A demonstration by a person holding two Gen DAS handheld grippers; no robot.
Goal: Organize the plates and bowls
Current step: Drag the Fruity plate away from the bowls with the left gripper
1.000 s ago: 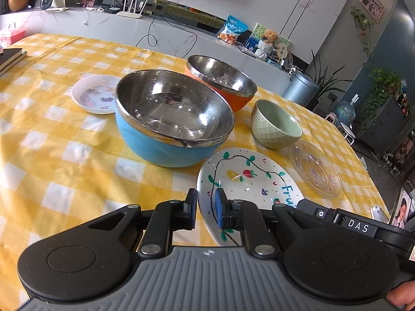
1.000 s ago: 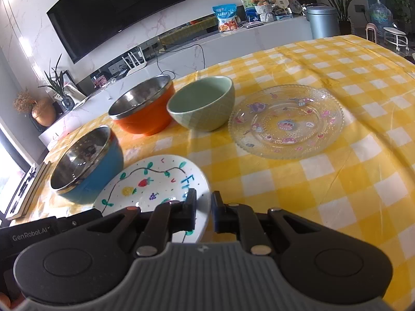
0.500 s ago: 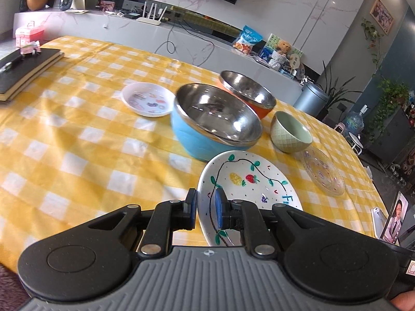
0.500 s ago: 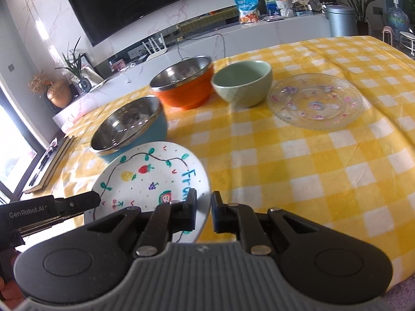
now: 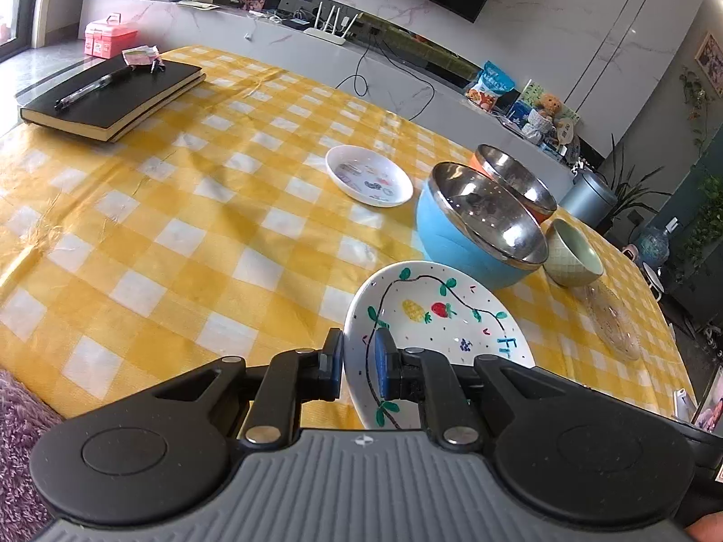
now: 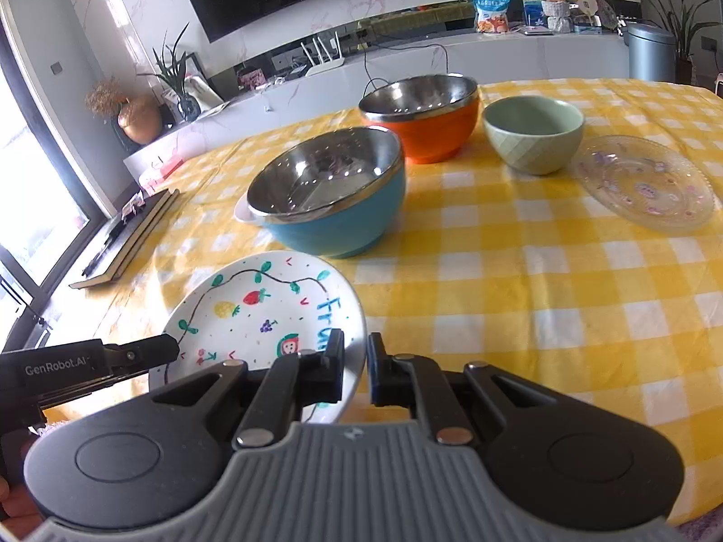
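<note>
Left wrist view: both tongs, left and right, pinching the painted plate, have lifted it off the surface's near edge, ready for stacking.

My own housing covers the near rim of the fruit plate in both views. From my left, the blue bowl hides most of the orange bowl. From my right, the blue bowl hides all but a sliver of the small white dish. The glass plate near the table's right edge is too faint to read its pattern from my left.
</note>
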